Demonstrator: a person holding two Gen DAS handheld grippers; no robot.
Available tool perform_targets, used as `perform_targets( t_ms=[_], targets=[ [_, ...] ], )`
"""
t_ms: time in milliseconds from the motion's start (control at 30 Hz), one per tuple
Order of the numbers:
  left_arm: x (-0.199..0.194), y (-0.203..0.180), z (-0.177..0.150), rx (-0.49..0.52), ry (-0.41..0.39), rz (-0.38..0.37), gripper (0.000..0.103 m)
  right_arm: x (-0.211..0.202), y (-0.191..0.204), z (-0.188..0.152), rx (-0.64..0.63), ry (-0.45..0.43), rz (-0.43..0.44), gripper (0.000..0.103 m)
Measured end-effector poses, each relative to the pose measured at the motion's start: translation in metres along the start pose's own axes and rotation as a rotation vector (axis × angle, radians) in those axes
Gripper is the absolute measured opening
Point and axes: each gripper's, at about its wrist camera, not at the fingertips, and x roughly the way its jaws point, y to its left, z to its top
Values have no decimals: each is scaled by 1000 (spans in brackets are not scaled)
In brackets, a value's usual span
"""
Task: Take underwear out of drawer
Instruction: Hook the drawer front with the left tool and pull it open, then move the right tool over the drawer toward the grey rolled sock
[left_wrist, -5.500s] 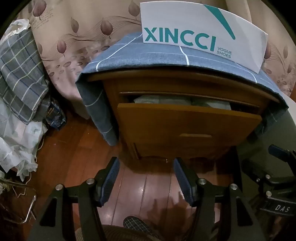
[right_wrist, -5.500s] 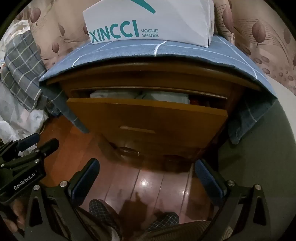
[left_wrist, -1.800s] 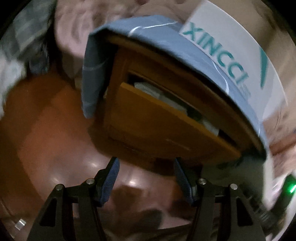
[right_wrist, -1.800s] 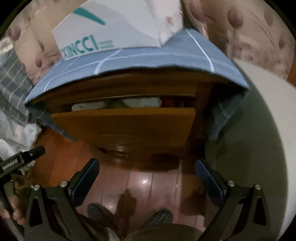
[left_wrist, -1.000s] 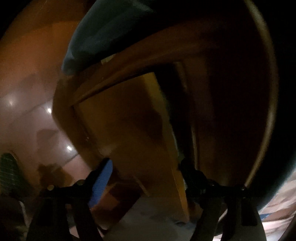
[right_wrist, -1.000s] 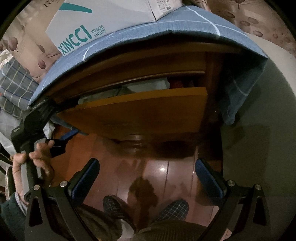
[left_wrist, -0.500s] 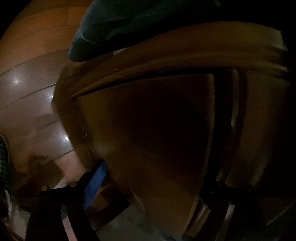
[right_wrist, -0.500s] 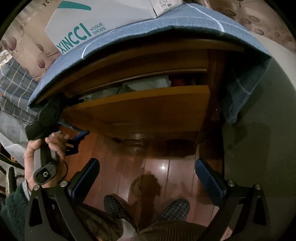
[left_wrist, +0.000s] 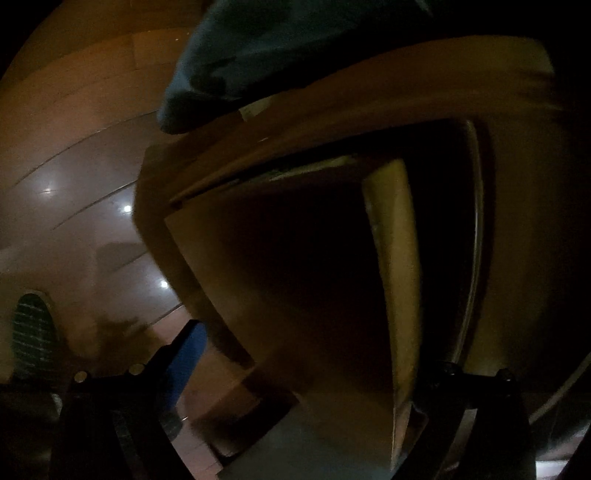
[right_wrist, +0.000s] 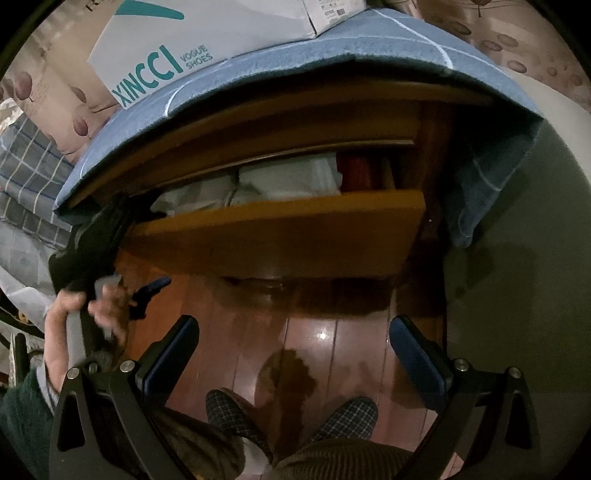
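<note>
1. Drawer (right_wrist: 280, 236) stands part-way out of the wooden nightstand (right_wrist: 424, 122); opening is a narrow slot under the top rail; long axis of the slot runs left to right across the right wrist view.
2. Underwear: pale folded cloth (right_wrist: 284, 181) lies in the slot, spread along its length, with a red piece (right_wrist: 356, 171) at the right end; which fold is underwear cannot be told from here.
3. Left gripper (left_wrist: 295, 376) sits at the drawer's left corner; jaws have just been opening and stand wide apart; blue pad (left_wrist: 186, 360) on the outer side, the other finger dark against the drawer edge; the drawer front's end lies between them, pads not seen pressing; no cloth between them.
4. In the right wrist view the left hand (right_wrist: 92, 310) holds its tool low beside that corner, tool nose up at the slot's left end.
5. Right gripper (right_wrist: 293, 350) hangs back over the floor (right_wrist: 317, 332), jaws wide, nothing between them; drawer front well ahead and above its fingers.
6. Key relation, judged: cloth lies above and behind the drawer front from both claws; left claw is far nearer, at the slot's left end; it would need to come over the front edge and reach in along the slot.
7. Risk, judged: slot looks tight for wide jaws; drawer may want pulling further first.
</note>
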Motion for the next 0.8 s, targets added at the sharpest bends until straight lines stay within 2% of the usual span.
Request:
perform_targets(
  t_ms=[367,600,667,800],
  targets=[
    [-26,16,-24,166,39,169,99,-5,1,2,-3,-26,-15,102],
    [-38,8,-32,284,65,241,100,-7,-3,5,24,-40,0,102],
    [-37,8,-31,283,85,270,103,-9,-4,4,23,-46,2,102],
    [-41,1,-34,349,75,331,103,-9,-2,7,13,-49,-3,102]
  ],
)
